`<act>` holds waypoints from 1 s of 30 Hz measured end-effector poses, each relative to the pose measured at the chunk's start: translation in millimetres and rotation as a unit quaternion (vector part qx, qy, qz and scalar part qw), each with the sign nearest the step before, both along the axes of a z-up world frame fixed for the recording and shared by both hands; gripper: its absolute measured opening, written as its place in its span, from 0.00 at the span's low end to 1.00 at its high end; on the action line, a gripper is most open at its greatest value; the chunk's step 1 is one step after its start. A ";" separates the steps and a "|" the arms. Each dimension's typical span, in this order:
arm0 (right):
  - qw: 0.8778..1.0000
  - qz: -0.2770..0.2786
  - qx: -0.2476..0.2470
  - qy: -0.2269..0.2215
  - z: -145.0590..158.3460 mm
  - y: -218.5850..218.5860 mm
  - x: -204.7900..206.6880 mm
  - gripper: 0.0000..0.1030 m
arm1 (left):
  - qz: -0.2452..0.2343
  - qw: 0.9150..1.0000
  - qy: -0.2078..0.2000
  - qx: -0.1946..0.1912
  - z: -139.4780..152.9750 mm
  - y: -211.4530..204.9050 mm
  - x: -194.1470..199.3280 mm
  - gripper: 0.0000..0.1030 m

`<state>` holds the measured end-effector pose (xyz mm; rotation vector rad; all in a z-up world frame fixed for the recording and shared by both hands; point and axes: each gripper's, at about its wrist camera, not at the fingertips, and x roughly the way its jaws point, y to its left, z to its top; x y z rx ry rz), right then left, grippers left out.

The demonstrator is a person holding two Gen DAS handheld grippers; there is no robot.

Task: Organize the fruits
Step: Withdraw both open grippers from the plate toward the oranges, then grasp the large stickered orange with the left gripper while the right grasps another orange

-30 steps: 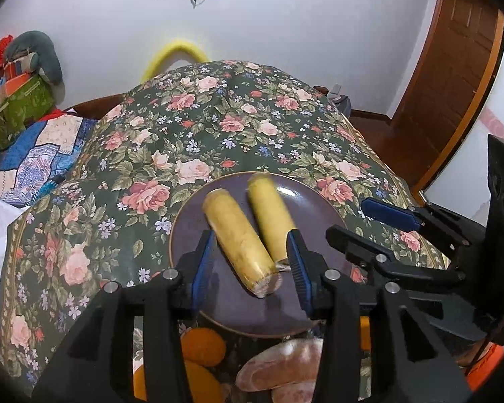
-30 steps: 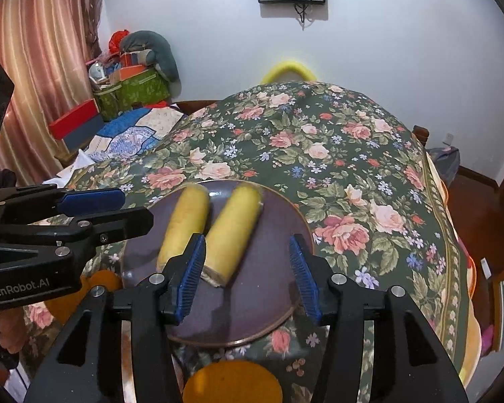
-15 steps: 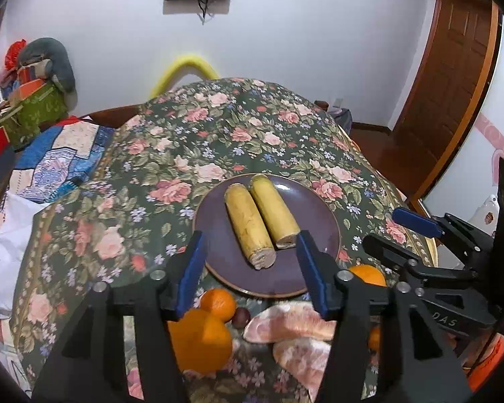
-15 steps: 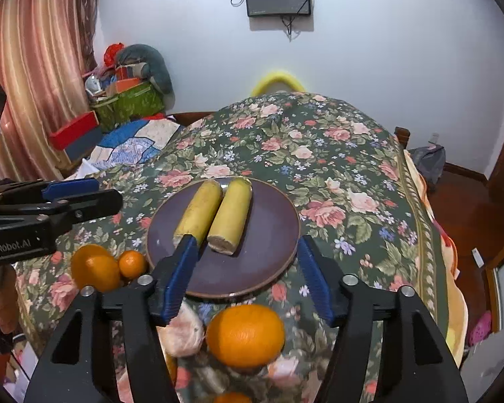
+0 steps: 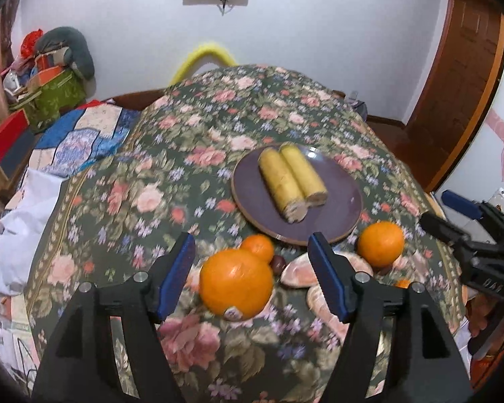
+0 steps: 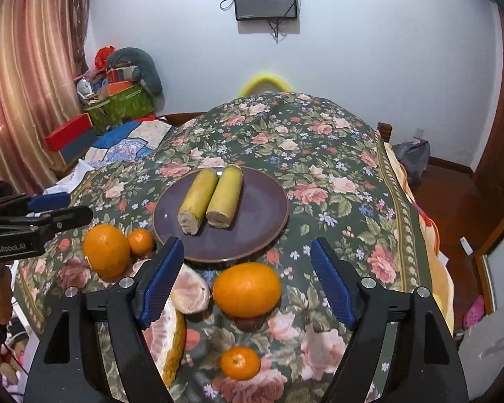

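Two banana halves (image 6: 211,200) lie side by side, touching, on a dark purple plate (image 6: 262,215) on the floral-clothed table (image 6: 336,168). The left tongs (image 5: 252,272) are opening, nothing pressed between their blue pads; a large orange (image 5: 236,284) with an unreadable sticker sits below the gap. The right tongs (image 6: 247,278) are opening too, empty, above another orange (image 6: 247,289). Pomelo pieces (image 6: 190,290) and small tangerines (image 6: 240,362) lie nearby. The left tool reads "GenRobot.AI".

Oranges (image 6: 247,289) crowd plate's (image 6: 262,231) near edge.
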<state>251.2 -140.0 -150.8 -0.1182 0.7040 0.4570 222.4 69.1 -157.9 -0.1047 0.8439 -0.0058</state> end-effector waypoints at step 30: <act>0.997 -0.001 -0.025 0.079 -72.9 8.5 17.0 0.73 | 0.006 0.996 0.078 -0.037 -79.1 12.2 17.6 0.67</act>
